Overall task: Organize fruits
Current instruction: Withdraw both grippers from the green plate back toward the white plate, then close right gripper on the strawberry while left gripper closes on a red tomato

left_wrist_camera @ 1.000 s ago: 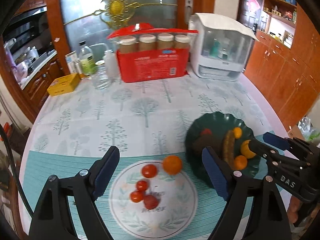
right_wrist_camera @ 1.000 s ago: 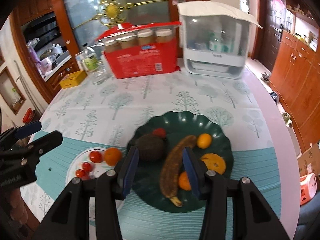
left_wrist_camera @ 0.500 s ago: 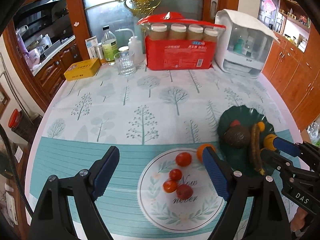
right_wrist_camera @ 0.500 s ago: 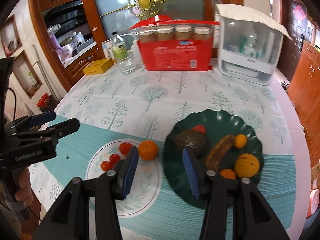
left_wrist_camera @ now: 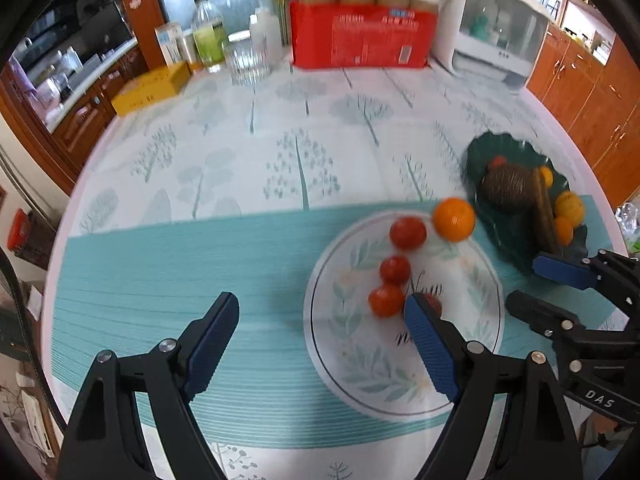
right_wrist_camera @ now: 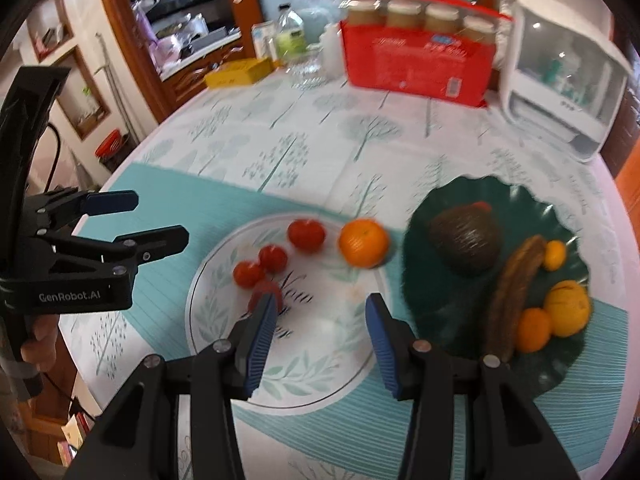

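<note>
A: Where is the fruit?
B: The orange [right_wrist_camera: 363, 242] sits on the rim of the white plate [right_wrist_camera: 320, 376], at about 1 o'clock on it. Four tomatoes are there too. The biggest tomato [right_wrist_camera: 306, 233] is at 12 o'clock, just beside the orange.
A: And the green plate [right_wrist_camera: 448, 328]?
B: It is at 3 o'clock from the white one, very near it. It holds an avocado [right_wrist_camera: 466, 240], a brown banana [right_wrist_camera: 514, 292] and some small oranges.
A: What do the grippers do?
B: The right gripper [right_wrist_camera: 320, 320] is over the white plate, jaws partly apart, holding nothing. The left gripper [left_wrist_camera: 320, 332] is open wide and empty, over the white plate's 9 o'clock edge.
A: What else is on the tabletop [left_wrist_camera: 280, 152]?
B: A red box [left_wrist_camera: 360, 38] of jars at the far side.
</note>
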The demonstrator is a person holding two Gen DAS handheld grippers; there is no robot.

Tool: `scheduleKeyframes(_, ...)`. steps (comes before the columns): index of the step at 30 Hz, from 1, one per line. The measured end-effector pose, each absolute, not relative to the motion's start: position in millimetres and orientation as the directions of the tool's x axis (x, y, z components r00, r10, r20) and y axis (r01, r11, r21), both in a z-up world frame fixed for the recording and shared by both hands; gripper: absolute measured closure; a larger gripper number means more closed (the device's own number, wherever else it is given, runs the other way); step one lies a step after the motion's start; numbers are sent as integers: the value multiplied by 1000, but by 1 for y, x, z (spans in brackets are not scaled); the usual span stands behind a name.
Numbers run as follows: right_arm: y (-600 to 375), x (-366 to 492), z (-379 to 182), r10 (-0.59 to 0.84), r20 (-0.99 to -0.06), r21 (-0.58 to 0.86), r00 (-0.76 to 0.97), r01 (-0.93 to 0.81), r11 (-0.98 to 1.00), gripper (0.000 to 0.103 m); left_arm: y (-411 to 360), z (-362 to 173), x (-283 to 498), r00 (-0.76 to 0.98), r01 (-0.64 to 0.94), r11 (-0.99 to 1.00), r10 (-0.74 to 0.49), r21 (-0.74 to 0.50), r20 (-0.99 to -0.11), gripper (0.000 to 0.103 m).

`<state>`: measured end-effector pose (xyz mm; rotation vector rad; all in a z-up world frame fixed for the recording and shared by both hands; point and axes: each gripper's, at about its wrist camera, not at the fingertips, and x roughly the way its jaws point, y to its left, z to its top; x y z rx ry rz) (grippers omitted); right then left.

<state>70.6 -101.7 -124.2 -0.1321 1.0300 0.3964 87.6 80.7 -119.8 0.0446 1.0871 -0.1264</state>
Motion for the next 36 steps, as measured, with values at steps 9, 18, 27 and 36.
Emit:
scheduleKeyframes(9, -74, 75, -160, 298, -878, 119, 374, -434, 893, 57, 93, -151, 89, 396, 136, 989, -106, -56, -912, 19)
scheduleKeyframes(18, -56, 89, -182, 318, -889, 149, 330, -448, 882, 57, 99, -165, 93, 362, 142, 987, -117, -69, -925, 19)
scheduleKeyframes(27, -62, 93, -187, 321, -891, 163, 322, -432, 887, 73, 85, -171, 102, 345, 188, 978, -154, -93, -926, 19)
scheduleKeyframes(36, -94, 93, -184, 294, -890, 166, 348, -354, 920, 73, 59, -186, 115, 313, 238, 962, -204, -131, -928, 23)
